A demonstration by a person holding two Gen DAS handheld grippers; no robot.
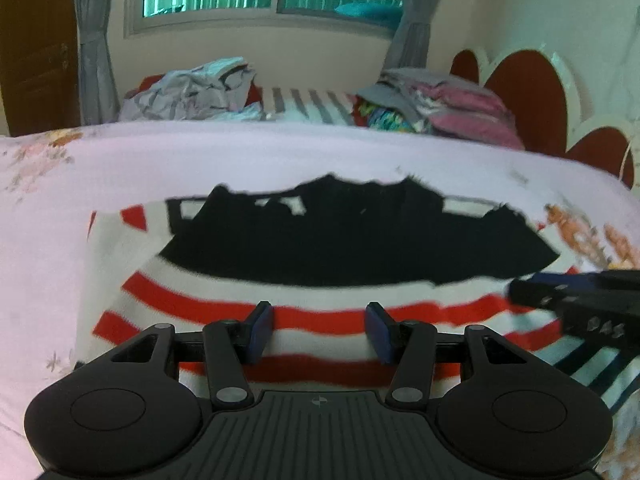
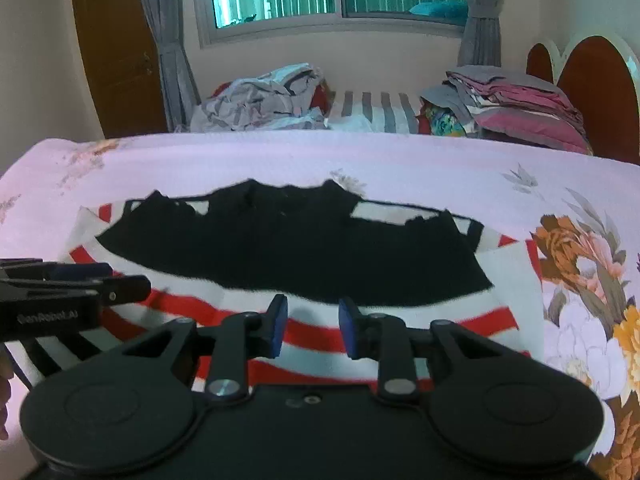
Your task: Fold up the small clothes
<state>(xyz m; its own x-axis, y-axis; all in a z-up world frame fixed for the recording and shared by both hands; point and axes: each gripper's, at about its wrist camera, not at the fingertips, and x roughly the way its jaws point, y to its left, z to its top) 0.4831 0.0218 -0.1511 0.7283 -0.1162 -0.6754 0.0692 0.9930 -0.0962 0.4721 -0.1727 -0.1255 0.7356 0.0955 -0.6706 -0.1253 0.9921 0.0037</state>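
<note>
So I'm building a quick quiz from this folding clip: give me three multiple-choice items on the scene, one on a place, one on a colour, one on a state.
1. Where does the black garment lie?
A. on the red-and-white striped cloth
B. on the pile by the window
C. on the floor

2. What colour are the pads of the left tool?
A. yellow
B. dark blue
C. green

3. How does the right tool stand?
A. clamped on the black garment
B. open, nothing between its pads
C. clamped on a pillow

Answers:
1 A, the stripes show around the garment's near edge and sides.
2 B, both pads show dark blue in the left wrist view.
3 B, a clear gap shows the striped cloth behind it.
</note>
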